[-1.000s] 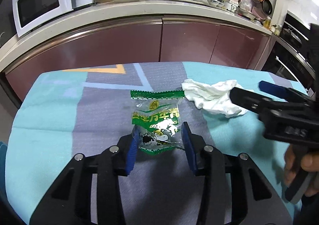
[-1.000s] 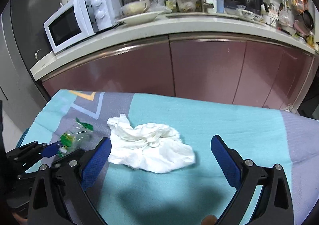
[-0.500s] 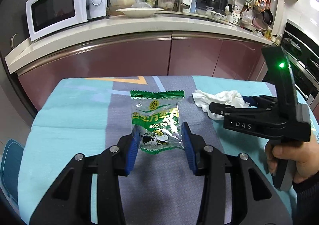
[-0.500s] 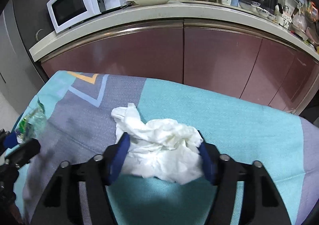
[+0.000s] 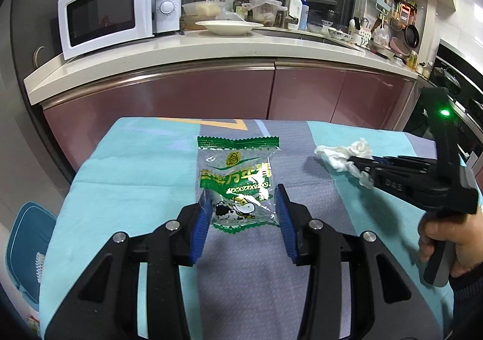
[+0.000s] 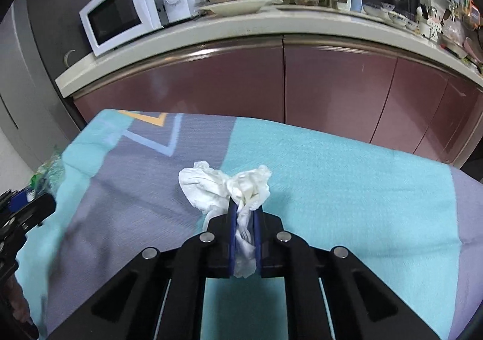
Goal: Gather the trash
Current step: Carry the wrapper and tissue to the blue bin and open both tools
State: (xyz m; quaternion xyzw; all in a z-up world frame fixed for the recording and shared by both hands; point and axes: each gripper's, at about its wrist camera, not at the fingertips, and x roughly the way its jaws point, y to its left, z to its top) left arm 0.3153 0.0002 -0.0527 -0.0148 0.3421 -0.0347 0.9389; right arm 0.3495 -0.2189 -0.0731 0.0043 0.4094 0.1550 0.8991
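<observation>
Between right claw [image 6: 243, 220] pads, tissue [image 6: 211, 186] partly hidden

The tabletop [image 6: 347, 189] lies bare across its whole right half, teal cloth with nothing standing on it, so a claw could sweep there freely. Toward the left, the crumpled tissue [image 6: 217, 189] pinched in the right claw [image 6: 244, 213] and the snack wrapper [image 5: 237, 180] held upright in the left claw [image 5: 241, 213] take up the middle ground; the stretch between them is open. At the far edge the pink cabinets [image 6: 271, 92] rise just behind the tabletop. Near the left edge, low down, a blue chair [image 5: 28, 246] stands.
</observation>
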